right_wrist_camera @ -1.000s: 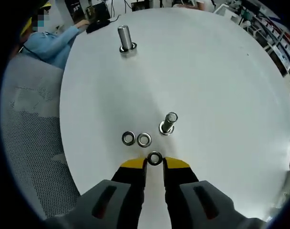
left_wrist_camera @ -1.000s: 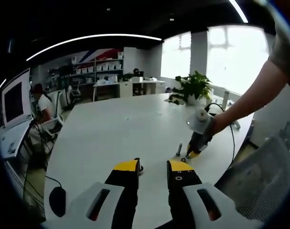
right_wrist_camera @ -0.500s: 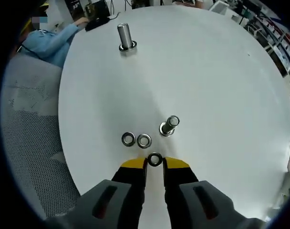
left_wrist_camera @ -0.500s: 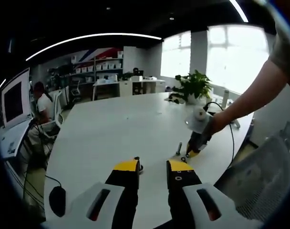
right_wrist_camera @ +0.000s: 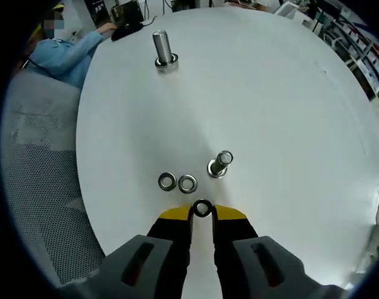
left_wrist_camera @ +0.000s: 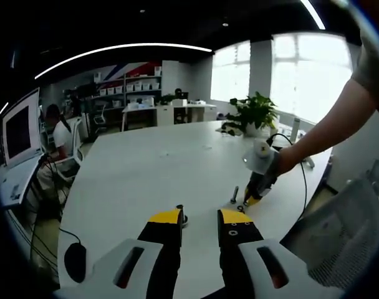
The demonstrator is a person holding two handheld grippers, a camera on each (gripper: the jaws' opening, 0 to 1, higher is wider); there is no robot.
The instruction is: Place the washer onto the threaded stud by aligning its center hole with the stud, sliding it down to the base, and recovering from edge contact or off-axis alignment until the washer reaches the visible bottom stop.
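Right gripper view has the right gripper (right_wrist_camera: 202, 212) with its yellow-tipped jaws pinched on a washer (right_wrist_camera: 202, 208) at their very tips, low over the white table (right_wrist_camera: 289, 93). Just ahead stands the threaded stud (right_wrist_camera: 220, 163), upright on its base; two spare washers (right_wrist_camera: 177, 182) lie side by side just left of it, and a second stud (right_wrist_camera: 163, 50) stands well apart at the far edge. Judging by this, the pick-up is done and alignment comes next: lift, centre the hole over the stud tip, lower squarely. No containers are present. Left gripper (left_wrist_camera: 199, 219) hovers with jaws apart, holding nothing.
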